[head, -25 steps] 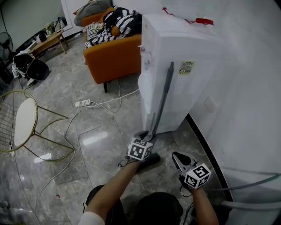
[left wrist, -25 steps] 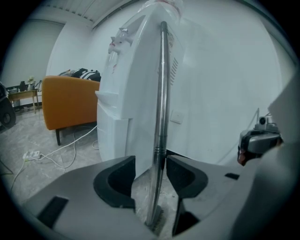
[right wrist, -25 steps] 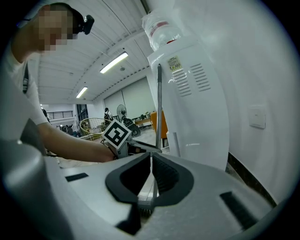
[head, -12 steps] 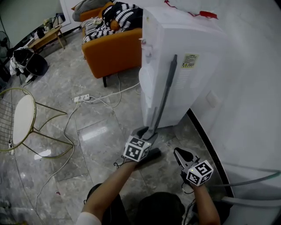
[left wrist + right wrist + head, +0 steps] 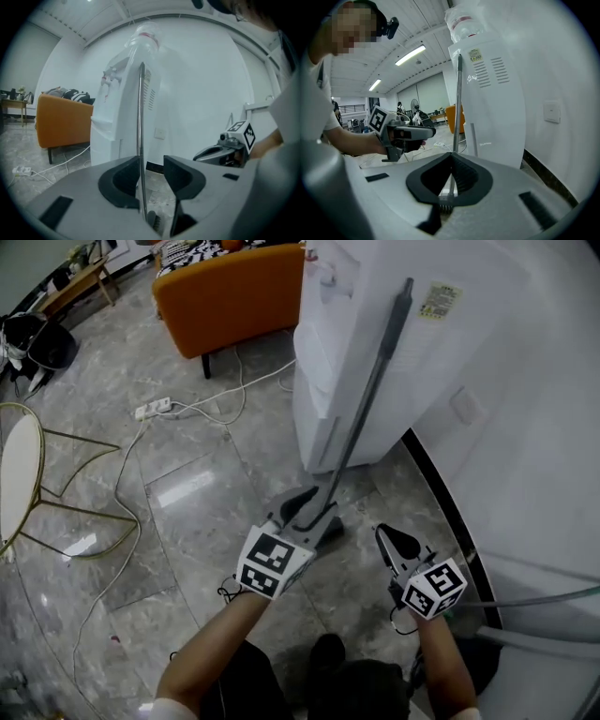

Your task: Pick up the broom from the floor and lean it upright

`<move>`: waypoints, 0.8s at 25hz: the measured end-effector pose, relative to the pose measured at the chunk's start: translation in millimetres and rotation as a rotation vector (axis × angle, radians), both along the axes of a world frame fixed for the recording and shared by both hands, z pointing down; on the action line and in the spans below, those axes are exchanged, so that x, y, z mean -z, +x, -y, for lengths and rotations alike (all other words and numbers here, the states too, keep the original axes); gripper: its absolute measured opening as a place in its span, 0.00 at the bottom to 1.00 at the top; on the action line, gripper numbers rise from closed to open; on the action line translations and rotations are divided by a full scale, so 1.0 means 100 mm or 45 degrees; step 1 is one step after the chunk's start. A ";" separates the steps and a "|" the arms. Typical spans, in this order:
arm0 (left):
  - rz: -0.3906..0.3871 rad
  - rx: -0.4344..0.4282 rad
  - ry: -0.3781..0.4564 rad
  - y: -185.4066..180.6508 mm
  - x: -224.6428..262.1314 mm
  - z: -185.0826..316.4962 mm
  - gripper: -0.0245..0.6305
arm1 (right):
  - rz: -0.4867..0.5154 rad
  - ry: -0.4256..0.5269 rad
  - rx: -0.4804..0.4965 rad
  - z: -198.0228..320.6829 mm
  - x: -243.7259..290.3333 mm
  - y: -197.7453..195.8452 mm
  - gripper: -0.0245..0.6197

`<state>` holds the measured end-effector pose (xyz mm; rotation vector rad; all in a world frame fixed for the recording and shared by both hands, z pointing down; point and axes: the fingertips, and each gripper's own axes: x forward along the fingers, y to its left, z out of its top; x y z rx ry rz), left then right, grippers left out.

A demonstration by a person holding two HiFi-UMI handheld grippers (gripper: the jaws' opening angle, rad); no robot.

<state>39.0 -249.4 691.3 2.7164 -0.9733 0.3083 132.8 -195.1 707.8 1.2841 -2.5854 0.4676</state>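
The broom stands upright, its grey handle (image 5: 370,395) leaning against the side of a white water dispenser (image 5: 441,362) and its dark head (image 5: 323,529) on the floor. My left gripper (image 5: 302,514) is at the foot of the handle. In the left gripper view the handle (image 5: 140,117) runs down between the jaws of the left gripper (image 5: 152,161), close to the left one, with a gap to the right one. These jaws have just been closing and stand open. My right gripper (image 5: 392,542) hovers to the right of the broom head, shut and empty. The right gripper (image 5: 452,155) faces the handle (image 5: 458,103).
An orange sofa (image 5: 225,287) stands behind the dispenser. A white power strip (image 5: 150,409) and its cables trail across the marble floor. A gold wire chair (image 5: 23,460) is at the left. Grey hoses (image 5: 530,601) run along the wall at the right.
The left gripper has risen and drawn slightly back to the left beside the broom's foot. The right gripper has sunk a little. The broom stays leaning on the dispenser.
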 end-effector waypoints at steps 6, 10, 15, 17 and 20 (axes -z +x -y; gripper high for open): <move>0.001 -0.015 0.045 0.01 -0.03 -0.25 0.17 | 0.015 -0.003 -0.020 -0.04 0.12 -0.16 0.04; -0.001 -0.001 -0.040 -0.06 0.21 -0.40 0.09 | 0.059 -0.032 -0.031 -0.05 0.63 -0.23 0.04; 0.032 0.044 -0.183 -0.27 0.82 -0.64 0.08 | 0.055 -0.121 -0.072 -0.18 1.37 -0.31 0.04; 0.048 0.047 -0.226 -0.32 1.15 -0.76 0.07 | 0.045 -0.155 -0.081 -0.27 1.69 -0.33 0.04; 0.081 0.018 -0.251 -0.37 1.66 -0.98 0.07 | 0.029 -0.191 -0.106 -0.44 2.18 -0.32 0.04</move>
